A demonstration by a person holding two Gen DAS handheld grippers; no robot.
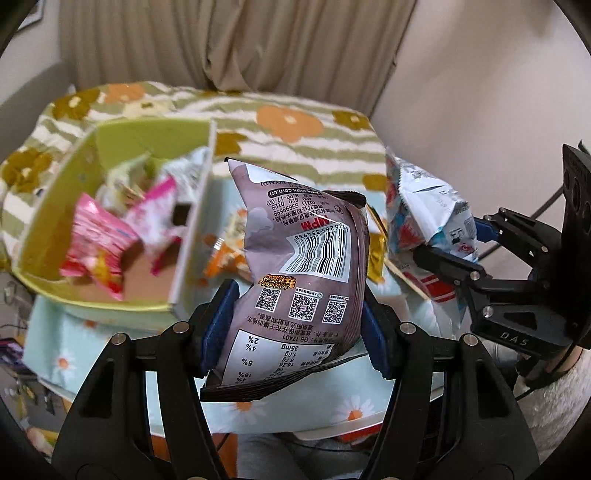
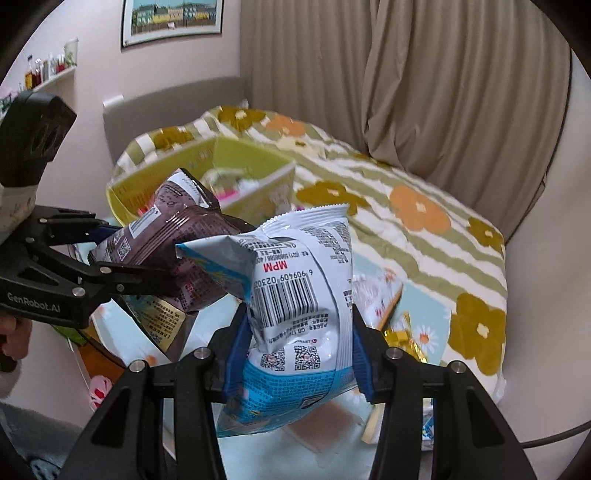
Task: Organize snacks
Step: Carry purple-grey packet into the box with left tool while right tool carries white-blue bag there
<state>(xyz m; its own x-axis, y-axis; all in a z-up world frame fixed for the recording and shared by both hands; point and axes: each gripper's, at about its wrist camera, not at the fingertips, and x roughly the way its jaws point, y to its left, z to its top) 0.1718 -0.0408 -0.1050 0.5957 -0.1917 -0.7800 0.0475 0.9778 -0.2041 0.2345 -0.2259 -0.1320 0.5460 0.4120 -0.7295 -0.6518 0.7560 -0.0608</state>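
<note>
Left wrist view. Left claw point(image 1: 301, 332) pinching a brown snack bag point(image 1: 303, 273) between its blue pads, bag held up above the desk point(image 1: 122, 347), which wears a pale blue daisy cloth. Back of the bag faces the camera, upside down: barcode, red "MPM", "www.qishi.com.cn", three QR codes, "GB 17401", a nutrition table with "35mg", "2%", "4%", "5%". To the left, a green box point(image 1: 59, 192) stands on the desk with pink snack packs point(image 1: 99, 243) and other packets inside, blurred. To the right, the right claw point(image 1: 461, 240) grips a white-and-blue snack bag point(image 1: 428, 206); "DAS" reads on its black body. More packets lie on the desk between box and bags, too blurred to name.

Right wrist view. Right claw point(image 2: 295, 350) pinching the white-and-blue snack bag point(image 2: 299, 295) at its waist, held off the desk point(image 2: 258, 458). Readable: red "MPM", barcode "6 904409 0230…", two QR codes, "GB 17401". At left, the left claw point(image 2: 110, 254), marked "GenRobot.AI", holds the brown snack bag point(image 2: 166, 240); the two bags touch. Green box point(image 2: 177, 173) behind them. Bed point(image 2: 417, 229) with flowered striped quilt beyond, curtain point(image 2: 443, 92) and framed picture point(image 2: 171, 18) on the wall.
</note>
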